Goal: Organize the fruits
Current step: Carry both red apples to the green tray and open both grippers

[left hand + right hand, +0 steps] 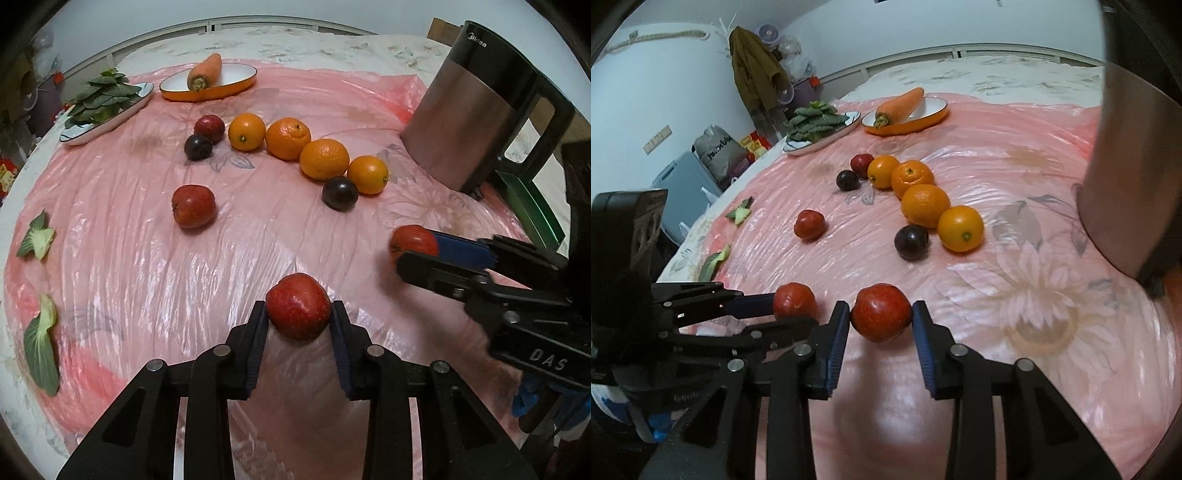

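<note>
My left gripper (pixel 299 314) is shut on a red apple (pixel 298 307) and holds it just above the pink sheet. My right gripper (pixel 881 314) is shut on another red apple (pixel 881 312); it shows at the right of the left wrist view (pixel 413 242). The left gripper and its apple (pixel 794 301) show at the left of the right wrist view. A third red apple (pixel 193 206) lies alone mid-table. Several oranges (pixel 324 159) form a diagonal row, with a dark plum (pixel 340 193) at its near end, and another plum (pixel 198 147) and a small red apple (pixel 209 128) at its far end.
A steel and black kettle (pixel 469 122) stands at the right. An orange dish (pixel 221 88) with a carrot (pixel 205 72) and a plate (pixel 92 131) of greens (pixel 101 98) sit at the back. Loose green leaves (pixel 40 343) lie at the left edge.
</note>
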The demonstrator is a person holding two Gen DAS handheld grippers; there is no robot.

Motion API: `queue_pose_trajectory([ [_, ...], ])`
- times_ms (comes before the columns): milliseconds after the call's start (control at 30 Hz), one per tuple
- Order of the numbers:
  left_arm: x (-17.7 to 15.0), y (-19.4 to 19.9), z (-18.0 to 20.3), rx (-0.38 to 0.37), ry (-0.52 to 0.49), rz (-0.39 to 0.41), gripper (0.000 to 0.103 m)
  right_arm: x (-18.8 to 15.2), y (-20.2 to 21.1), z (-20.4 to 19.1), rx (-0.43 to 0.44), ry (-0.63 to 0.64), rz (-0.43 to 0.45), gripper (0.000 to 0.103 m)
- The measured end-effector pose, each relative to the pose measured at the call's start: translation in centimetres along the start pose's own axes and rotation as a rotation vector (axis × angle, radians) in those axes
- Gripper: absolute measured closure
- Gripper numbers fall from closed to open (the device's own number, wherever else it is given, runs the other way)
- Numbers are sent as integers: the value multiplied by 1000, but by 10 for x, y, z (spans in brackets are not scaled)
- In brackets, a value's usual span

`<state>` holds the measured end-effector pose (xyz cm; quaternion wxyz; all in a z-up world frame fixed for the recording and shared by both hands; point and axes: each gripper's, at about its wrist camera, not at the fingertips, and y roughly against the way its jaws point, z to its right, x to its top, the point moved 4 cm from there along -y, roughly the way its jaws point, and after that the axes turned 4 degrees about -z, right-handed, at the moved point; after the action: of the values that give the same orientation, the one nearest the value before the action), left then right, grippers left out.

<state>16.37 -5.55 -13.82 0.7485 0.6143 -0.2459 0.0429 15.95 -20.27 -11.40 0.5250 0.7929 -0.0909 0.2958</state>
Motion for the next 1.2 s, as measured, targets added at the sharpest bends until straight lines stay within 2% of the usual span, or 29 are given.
queue_pose_trajectory([
  [300,-12,33,16,24,2,27,74,-31,55,25,-36,-53,48,76],
  [567,-8,43,74,-11,-47,40,74,-62,113,77,-129,-119,97,76],
  [900,25,36,192,-138,-180,55,74,-79,184,172,-282,-252,206,76],
  [1000,39,27,238,-191,-229,51,74,-83,199,206,-333,-301,237,76],
  [1200,63,3,310,-246,-319,45,74,-92,218,269,-427,-373,261,76],
])
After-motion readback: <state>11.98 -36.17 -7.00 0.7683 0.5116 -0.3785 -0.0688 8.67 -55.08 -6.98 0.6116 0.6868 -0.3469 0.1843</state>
